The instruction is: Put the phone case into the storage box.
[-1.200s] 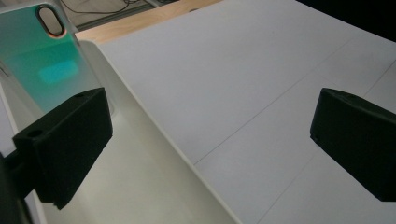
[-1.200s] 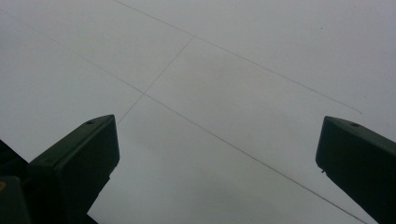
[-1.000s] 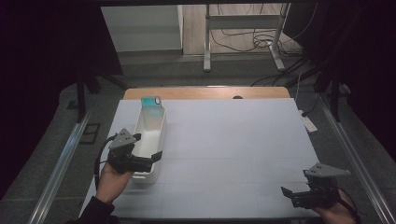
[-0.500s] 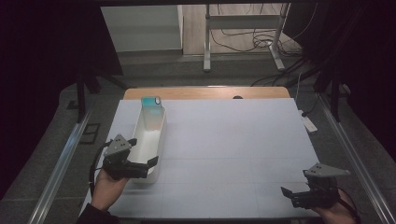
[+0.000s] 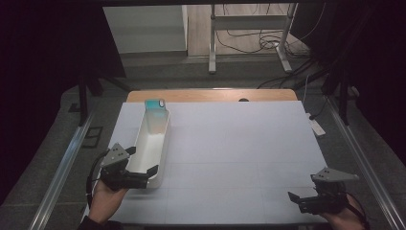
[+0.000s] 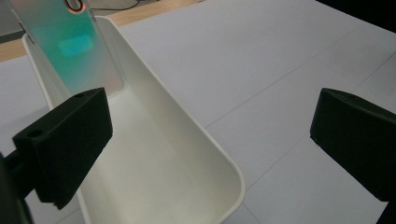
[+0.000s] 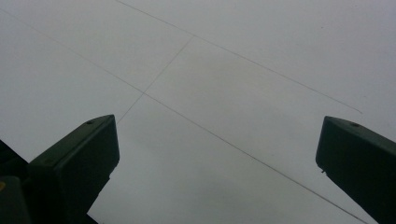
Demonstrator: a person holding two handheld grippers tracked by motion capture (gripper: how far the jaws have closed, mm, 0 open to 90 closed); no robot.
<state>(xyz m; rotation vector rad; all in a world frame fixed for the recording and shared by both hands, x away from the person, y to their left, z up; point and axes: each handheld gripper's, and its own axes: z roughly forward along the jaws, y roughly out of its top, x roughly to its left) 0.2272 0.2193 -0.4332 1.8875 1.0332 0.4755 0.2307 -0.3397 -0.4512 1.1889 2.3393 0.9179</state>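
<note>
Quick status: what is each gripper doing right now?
Left gripper: open, jaws astride the near end of the white tray, gripping nothing.
Right gripper: open, empty, over the table.

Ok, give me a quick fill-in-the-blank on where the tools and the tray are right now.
The left tool has its jaws ____ at the near end of the white tray.
A teal card leans at the tray's ____ end.
The right tool hovers over bare ____ table cover.

Missing words: open; far; white
</note>
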